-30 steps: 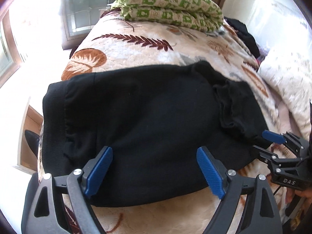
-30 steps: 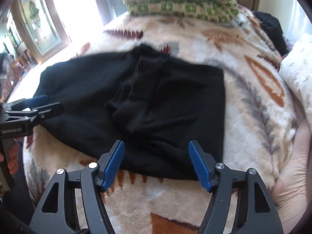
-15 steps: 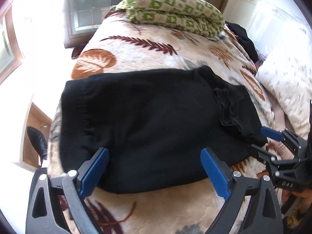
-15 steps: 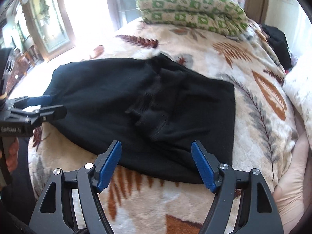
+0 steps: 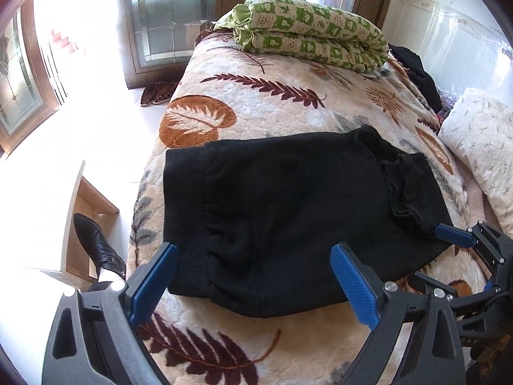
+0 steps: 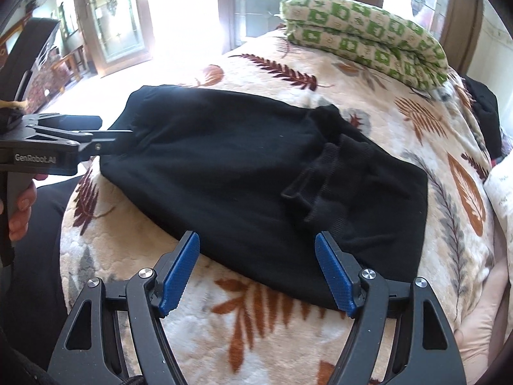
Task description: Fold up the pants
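The black pants [image 5: 288, 211] lie folded into a flat bundle on the leaf-patterned bedspread [image 5: 256, 96]. The ribbed waistband [image 5: 184, 199] is at the left end and the ribbed cuffs [image 5: 404, 189] lie on top at the right. My left gripper [image 5: 253, 250] hangs open above the near left edge of the bundle, with nothing between its blue pads. My right gripper [image 6: 256, 237] is open over the near edge below the cuffs [image 6: 323, 179] and holds nothing. Each wrist view shows the other gripper at the side: the right gripper [image 5: 442, 256] and the left gripper [image 6: 115, 128].
A folded green-checked quilt [image 5: 314, 35] lies at the far end of the bed. A white pillow [image 5: 481, 147] and dark clothes [image 5: 420, 77] sit at the right. The bed's left edge drops to the floor, where a black shoe [image 5: 96, 243] and slippers [image 5: 157, 93] lie.
Both grippers have drawn back and up from the pants, so the bundle now lies farther ahead of the fingers. Both pairs of jaws stand a little wider. The pants have not moved.
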